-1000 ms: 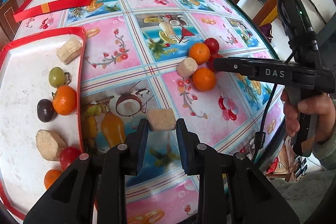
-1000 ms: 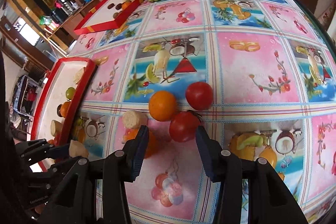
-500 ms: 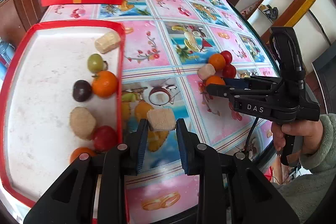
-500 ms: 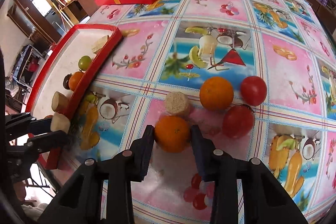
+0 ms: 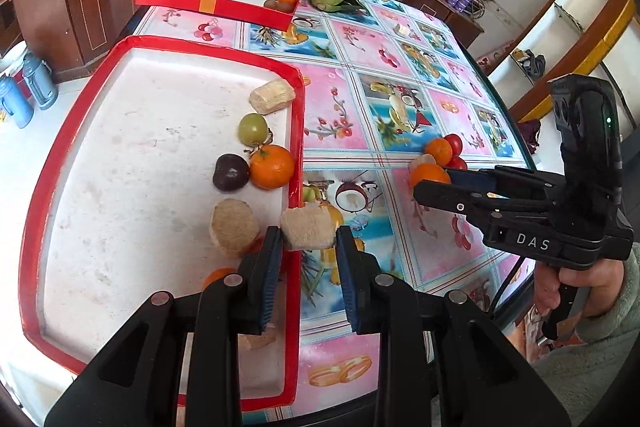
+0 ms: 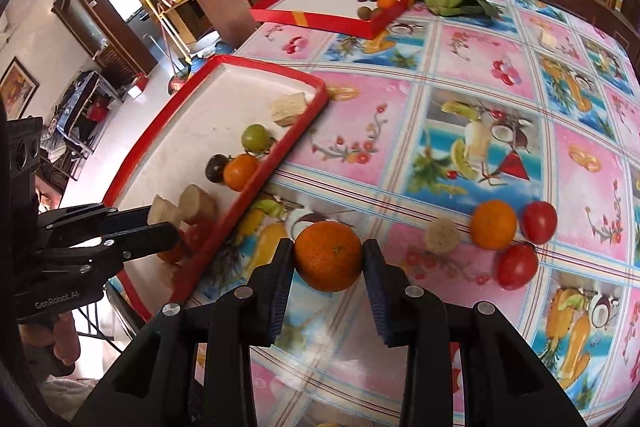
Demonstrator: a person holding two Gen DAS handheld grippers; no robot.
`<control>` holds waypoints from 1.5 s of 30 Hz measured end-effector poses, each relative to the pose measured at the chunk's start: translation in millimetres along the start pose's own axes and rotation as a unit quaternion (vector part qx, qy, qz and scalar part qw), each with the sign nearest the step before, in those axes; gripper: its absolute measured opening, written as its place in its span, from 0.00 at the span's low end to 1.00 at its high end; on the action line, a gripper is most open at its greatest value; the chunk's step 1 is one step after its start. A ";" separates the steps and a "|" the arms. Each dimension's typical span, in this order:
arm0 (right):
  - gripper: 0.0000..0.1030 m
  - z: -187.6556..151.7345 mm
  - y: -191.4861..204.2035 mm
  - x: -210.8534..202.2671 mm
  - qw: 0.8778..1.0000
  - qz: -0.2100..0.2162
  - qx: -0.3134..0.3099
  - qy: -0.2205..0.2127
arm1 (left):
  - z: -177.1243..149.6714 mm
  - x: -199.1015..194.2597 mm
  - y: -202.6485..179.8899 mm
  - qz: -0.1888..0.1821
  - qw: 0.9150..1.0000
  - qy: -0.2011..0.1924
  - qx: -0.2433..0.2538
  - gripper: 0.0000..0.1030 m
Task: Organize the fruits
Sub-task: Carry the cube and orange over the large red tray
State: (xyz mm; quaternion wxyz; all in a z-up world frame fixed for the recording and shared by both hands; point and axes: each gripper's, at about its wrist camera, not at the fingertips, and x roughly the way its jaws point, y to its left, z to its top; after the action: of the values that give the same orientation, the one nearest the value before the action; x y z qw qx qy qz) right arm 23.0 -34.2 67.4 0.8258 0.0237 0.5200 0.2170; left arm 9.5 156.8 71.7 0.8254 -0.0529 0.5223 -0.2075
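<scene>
Left wrist view: the left gripper is clamped on a pale, fibrous cut chunk, carried just above the right rim of the near red tray, apparently so it can drop beside the like chunk just left of the jaws. Ahead of the fingers, inside the tray, lie a tangerine, a dark plum-like fruit and a green fruit. Off to the right, the right gripper holds an orange.

Right wrist view: the right gripper has its pads pressed on both sides of the orange, lifted over the printed tablecloth and angled toward the tray at its left. Well to its right, a second orange, two tomatoes and a cut slice wait on the cloth, judged the remaining fruit to sort.
</scene>
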 end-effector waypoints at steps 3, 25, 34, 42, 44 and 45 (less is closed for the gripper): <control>0.34 2.7 5.9 0.5 1.000 0.003 -0.003 -0.001 | -0.3 -0.2 1.7 0.001 1.000 0.001 0.001 0.24; 0.34 21.6 37.9 4.5 1.000 0.017 -0.011 -0.013 | 11.2 -21.3 51.6 0.009 1.000 0.001 0.006 0.24; 0.34 49.5 58.1 15.0 0.999 0.026 -0.014 -0.017 | 27.8 -16.2 86.2 0.019 1.000 0.005 -0.001 0.24; 0.34 86.8 70.8 54.9 0.999 0.045 -0.001 0.006 | 35.1 18.6 94.4 0.015 0.999 0.034 -0.003 0.24; 0.34 100.1 74.8 69.0 0.999 0.049 0.004 0.015 | 35.1 25.3 94.1 0.013 0.999 0.038 -0.004 0.24; 0.34 105.9 76.9 74.8 0.999 0.050 0.005 0.018 | 35.2 27.2 93.4 0.012 0.999 0.039 -0.003 0.24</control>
State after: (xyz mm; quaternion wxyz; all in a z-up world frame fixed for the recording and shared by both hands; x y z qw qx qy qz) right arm 116.7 83.8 72.8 0.8044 0.0503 0.5337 0.2560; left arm 77.5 226.3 36.2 0.8065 -0.0413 0.5556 -0.1977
